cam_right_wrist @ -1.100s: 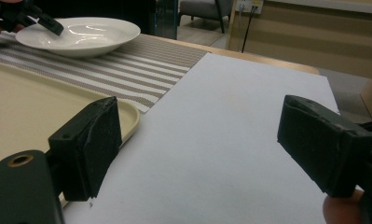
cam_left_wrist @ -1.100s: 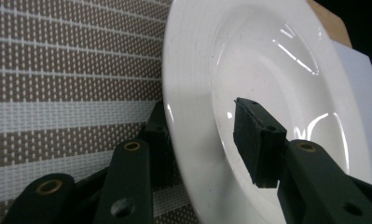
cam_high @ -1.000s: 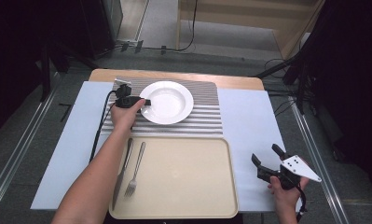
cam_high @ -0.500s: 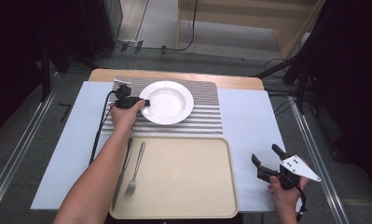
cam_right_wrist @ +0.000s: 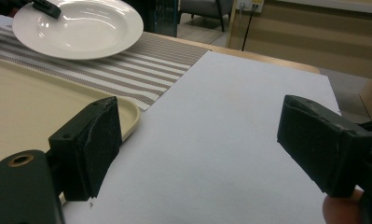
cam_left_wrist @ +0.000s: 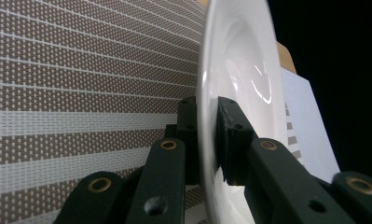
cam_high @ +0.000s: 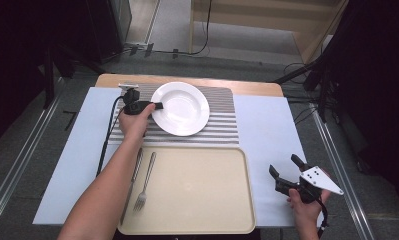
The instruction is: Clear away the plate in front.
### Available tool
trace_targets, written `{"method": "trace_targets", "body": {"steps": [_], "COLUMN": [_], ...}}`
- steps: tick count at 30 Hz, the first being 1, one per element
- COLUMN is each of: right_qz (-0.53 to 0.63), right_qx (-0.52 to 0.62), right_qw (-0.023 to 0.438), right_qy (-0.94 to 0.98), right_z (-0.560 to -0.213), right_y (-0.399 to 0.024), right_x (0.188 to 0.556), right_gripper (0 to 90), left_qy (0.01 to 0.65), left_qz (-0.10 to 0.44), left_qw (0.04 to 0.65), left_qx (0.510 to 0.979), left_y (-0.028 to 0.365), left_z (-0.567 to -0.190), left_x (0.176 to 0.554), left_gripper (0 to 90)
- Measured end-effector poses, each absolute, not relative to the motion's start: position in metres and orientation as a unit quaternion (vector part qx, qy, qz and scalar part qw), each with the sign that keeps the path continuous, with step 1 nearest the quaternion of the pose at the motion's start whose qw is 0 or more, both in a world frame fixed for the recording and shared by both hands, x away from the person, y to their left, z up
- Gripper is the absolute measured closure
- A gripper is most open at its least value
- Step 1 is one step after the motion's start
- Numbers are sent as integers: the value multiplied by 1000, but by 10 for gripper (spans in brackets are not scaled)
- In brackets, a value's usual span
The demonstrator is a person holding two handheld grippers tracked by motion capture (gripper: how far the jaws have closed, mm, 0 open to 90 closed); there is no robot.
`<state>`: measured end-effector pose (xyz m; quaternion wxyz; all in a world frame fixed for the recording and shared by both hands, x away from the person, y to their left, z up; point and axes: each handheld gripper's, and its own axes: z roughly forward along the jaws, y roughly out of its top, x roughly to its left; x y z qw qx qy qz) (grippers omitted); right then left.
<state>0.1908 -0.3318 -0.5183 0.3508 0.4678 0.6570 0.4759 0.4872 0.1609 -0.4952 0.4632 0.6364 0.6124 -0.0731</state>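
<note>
A white plate (cam_high: 183,107) sits on the striped placemat (cam_high: 222,127) at the back of the table. My left gripper (cam_high: 157,106) is at its left rim. In the left gripper view the jaws have just been closing with the plate (cam_left_wrist: 239,60) rim between them, and both pads press on it, one under and one inside the rim. My right gripper (cam_high: 283,166) hovers at the front right over the pale sheet, open with nothing between its jaws (cam_right_wrist: 204,140). The right gripper view also has the plate (cam_right_wrist: 81,28) at its upper left.
A beige tray (cam_high: 202,195) lies at the front centre, with a fork (cam_high: 146,182) and a knife (cam_high: 133,182) on its left side. A pale sheet (cam_high: 267,130) covers the wooden table (cam_high: 187,80). Metal rails run along both table sides.
Hardly anything differs: the left hand stays at the plate's left rim and the right gripper has not moved.
</note>
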Motion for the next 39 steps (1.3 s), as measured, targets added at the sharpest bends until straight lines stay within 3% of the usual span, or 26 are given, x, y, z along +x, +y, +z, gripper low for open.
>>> {"method": "trace_targets", "body": {"steps": [15,39], "right_qz": [477,481], "right_qx": [469,463], "right_qw": [352,356], "right_qy": [654,654], "right_z": [-519,-517], "right_y": [-334,-332], "right_x": [191,190], "right_gripper": [140,138], "left_qy": [640,610], "left_qz": [-91,-120], "left_qw": [457,488], "left_qx": [612,613], "left_y": [162,174], "left_z": [-497,-479], "left_x": [488,473], "left_gripper": [801,801]}}
